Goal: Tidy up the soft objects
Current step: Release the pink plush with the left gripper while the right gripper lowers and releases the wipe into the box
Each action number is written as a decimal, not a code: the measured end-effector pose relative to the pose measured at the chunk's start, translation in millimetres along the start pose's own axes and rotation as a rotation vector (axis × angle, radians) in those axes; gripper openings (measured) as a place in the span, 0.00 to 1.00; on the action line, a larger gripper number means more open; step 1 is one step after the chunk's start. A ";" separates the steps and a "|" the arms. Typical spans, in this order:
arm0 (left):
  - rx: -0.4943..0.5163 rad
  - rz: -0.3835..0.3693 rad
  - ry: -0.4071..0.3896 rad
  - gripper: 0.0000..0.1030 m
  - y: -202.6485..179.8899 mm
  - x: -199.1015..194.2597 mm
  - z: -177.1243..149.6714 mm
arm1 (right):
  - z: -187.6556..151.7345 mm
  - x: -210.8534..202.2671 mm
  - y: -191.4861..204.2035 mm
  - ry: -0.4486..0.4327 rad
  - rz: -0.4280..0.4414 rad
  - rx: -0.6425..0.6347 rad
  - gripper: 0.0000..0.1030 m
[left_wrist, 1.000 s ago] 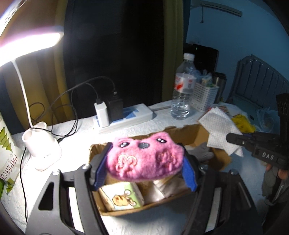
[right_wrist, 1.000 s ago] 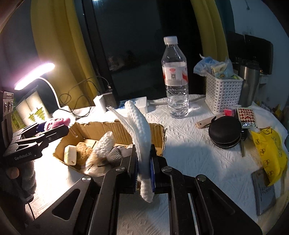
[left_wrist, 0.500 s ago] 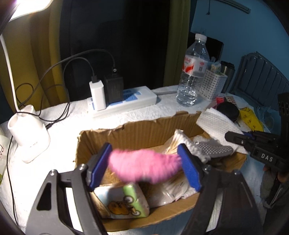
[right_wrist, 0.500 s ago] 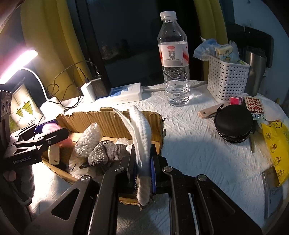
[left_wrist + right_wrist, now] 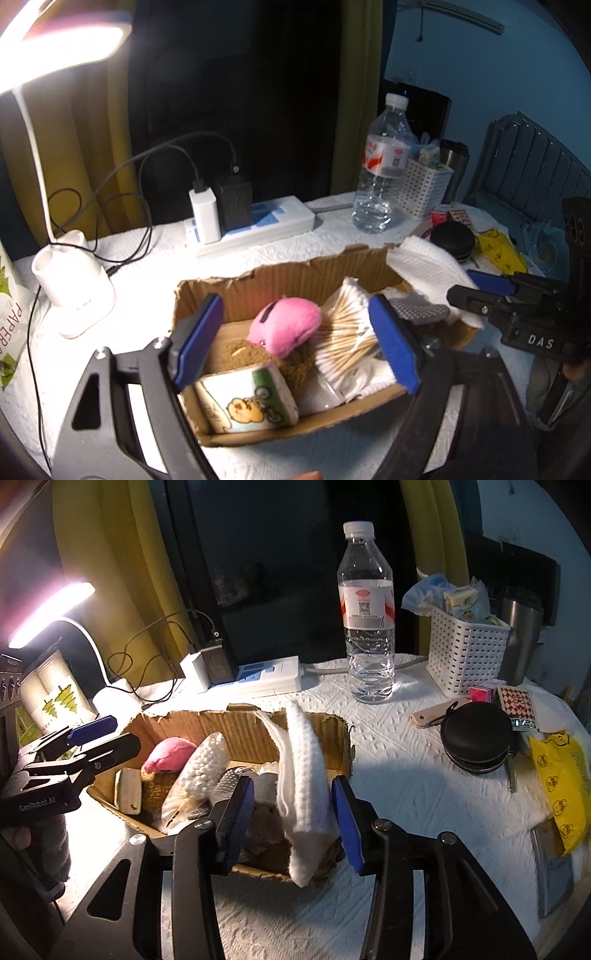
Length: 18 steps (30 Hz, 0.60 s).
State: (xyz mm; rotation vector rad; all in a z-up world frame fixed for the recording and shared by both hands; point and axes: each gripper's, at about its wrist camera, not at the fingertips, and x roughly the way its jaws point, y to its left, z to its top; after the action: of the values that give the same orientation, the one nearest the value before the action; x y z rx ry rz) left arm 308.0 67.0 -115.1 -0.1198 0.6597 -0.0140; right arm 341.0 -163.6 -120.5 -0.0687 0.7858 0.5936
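Both grippers, left gripper [image 5: 295, 343] and right gripper [image 5: 291, 819], are seen spread and empty over the one cardboard box [image 5: 243, 720] at frame centre, where one pink plush [image 5: 284, 326] rests, while one white knitted cloth [image 5: 303, 775], draped on the rim, could be tipped out by a retreating finger.

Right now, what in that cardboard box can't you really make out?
- Brown fuzzy item, left wrist view: mostly under the pink plush toy.
- Grey knitted piece, right wrist view: behind the white folded cloth.
- Box floor under the cotton swab packet: covered in both views.
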 end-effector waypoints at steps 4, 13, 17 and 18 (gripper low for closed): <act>0.003 0.000 -0.010 0.80 -1.7 -11.6 -1.3 | -1.6 -10.5 4.6 -0.011 -0.004 -0.005 0.46; 0.014 -0.006 -0.024 0.80 -7.3 -39.1 -11.7 | -10.4 -31.8 22.8 -0.024 0.000 -0.024 0.47; 0.019 -0.009 -0.037 0.80 -10.2 -53.6 -15.8 | -14.8 -40.4 31.0 -0.027 0.002 -0.035 0.47; 0.020 -0.010 -0.039 0.80 -10.7 -56.4 -16.4 | -16.0 -42.3 32.7 -0.029 0.002 -0.037 0.47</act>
State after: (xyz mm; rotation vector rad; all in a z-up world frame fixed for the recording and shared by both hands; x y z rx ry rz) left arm 253.6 57.4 -92.3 -0.1038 0.6199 -0.0274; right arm 290.0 -160.9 -97.9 -0.0928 0.7472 0.6097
